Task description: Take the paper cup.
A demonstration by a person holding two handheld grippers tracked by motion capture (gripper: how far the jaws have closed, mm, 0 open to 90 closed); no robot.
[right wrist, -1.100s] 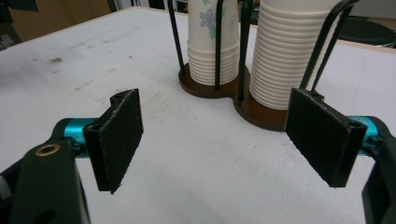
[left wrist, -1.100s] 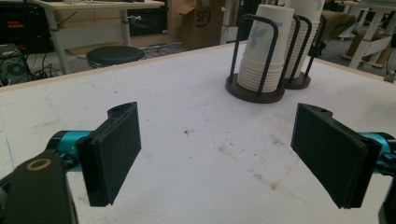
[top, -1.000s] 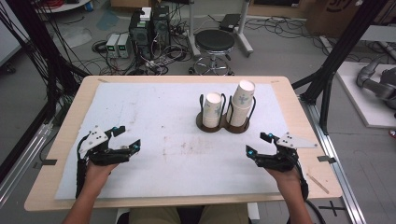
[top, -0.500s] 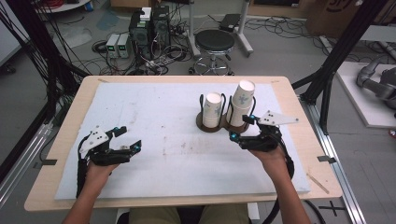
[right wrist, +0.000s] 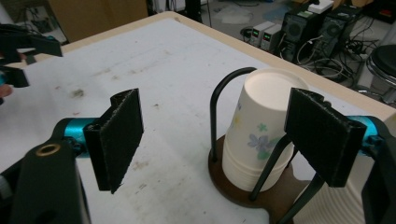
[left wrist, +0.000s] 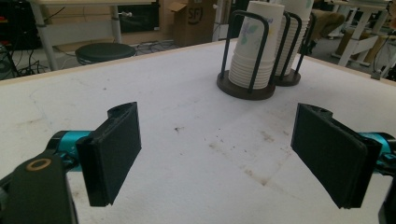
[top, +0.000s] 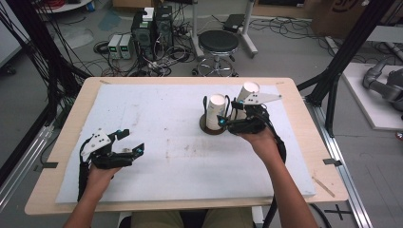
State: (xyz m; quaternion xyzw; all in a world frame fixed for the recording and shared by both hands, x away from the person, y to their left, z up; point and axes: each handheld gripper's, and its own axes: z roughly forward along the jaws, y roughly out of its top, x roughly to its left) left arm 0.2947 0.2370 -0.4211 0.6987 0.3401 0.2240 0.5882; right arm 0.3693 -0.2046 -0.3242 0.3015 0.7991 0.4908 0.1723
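Work in hand: the right gripper is closing in on the near stack of paper cups, which is standing upside down in a dark wire holder toward the far right of the white table mat.

Right gripper state: jaws are standing wide with nothing between the pads; in the right gripper view the left pad is hanging over bare mat, and the right pad is overlapping the cup stack without visibly pressing on it.

Left gripper state: the left gripper is resting low at the near left of the mat, jaws wide and empty; its own view is showing the stack well ahead and to the right.

Key relation: the stack is sitting ahead of the right tongs and off toward their right pad, not centred in the gap. Its long axis is running upright, closed bottom on top, with the holder's wire loop rising on its side.

Second stack: another stack is standing just behind the right gripper, tilted.

Nearer hand: the right, by a clear margin; the left is well apart.

Judgement: the tongs likely need shifting so that the stack is lying between both pads, clear of the wire loop.
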